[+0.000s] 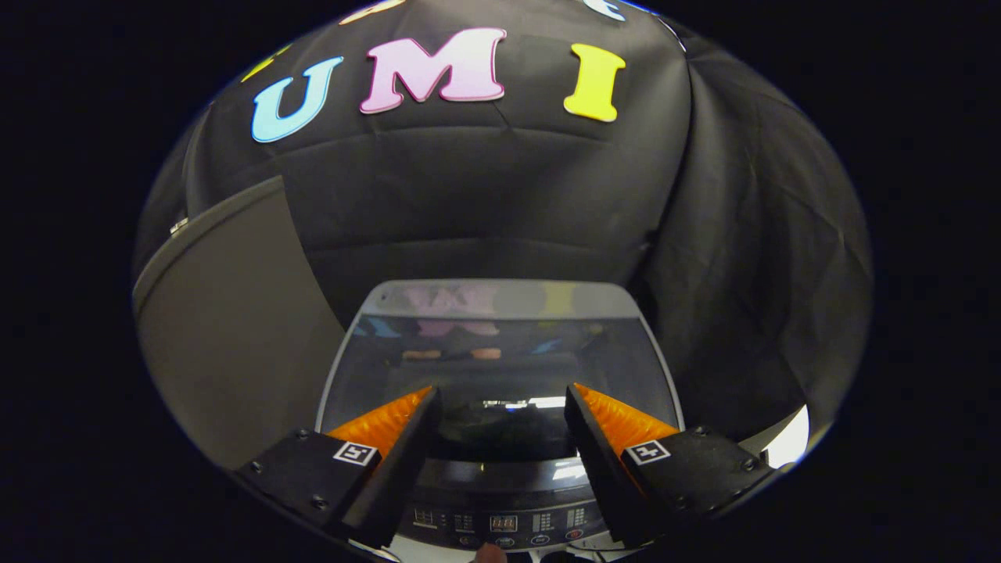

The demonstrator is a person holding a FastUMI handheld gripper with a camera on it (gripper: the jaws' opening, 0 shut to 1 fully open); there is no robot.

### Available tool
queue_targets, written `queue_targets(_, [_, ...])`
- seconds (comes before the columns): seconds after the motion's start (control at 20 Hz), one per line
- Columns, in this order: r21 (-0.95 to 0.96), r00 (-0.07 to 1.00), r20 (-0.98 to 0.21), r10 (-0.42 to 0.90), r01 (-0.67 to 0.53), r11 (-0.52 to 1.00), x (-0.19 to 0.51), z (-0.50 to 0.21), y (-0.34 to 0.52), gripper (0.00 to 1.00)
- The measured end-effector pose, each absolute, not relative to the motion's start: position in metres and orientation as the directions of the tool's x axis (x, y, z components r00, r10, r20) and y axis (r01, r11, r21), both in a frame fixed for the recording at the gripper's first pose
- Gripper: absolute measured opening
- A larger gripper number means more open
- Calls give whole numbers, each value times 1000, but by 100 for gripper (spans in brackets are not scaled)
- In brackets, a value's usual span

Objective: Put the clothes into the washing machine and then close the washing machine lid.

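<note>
In the gripper view, we are looking down over a washing machine (500,469) that is standing in front of the black cloth wall (485,195). Our gripper (500,407) is hovering above the machine with its two fingers (391,438) spread wide apart, holding nothing between them. The lid (500,344) is lying shut over the tub; it is a dark, glossy pane with a pale grey frame, and it is mirroring the wall and some bright lights. Through the pane we are making out only a dark shape in the tub, and we cannot tell whether that is clothes.

Between and just below the fingers, the control panel (500,520) is running along the near edge of the machine. It is showing a small lit display, rows of tiny marks and a line of round buttons, but the writing is too small and blurred for us to read, and we are seeing no brand name. Each finger base is carrying a small square black-and-white marker (355,452).

To the left of the machine, a plain grey panel (227,344) is leaning up against the wall.
</note>
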State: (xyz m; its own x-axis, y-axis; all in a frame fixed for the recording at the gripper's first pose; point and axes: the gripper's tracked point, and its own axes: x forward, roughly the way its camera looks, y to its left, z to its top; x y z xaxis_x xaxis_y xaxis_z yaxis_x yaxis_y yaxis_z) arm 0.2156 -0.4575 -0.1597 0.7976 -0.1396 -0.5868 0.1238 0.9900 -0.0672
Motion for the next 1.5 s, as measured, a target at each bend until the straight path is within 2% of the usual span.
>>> queue_targets(0.4, [-69, 744, -651, -152, 141, 988, 204, -189, -468, 99])
queue_targets(0.65, [-21, 797, -591, -126, 141, 990, 210, -141, -461, 99])
queue_targets(0.9, [26, 886, -456, -84, 108, 994, 213, -60, -450, 99])
queue_targets(1.1, [101, 960, -279, -23, 53, 993, 205, 29, -440, 99])
queue_targets(1.2, [121, 979, -204, 7, 18, 993, 196, 61, -436, 100])
queue_targets(1.5, [82, 1000, -2, -15, 15, 997, 175, 141, -435, 99])
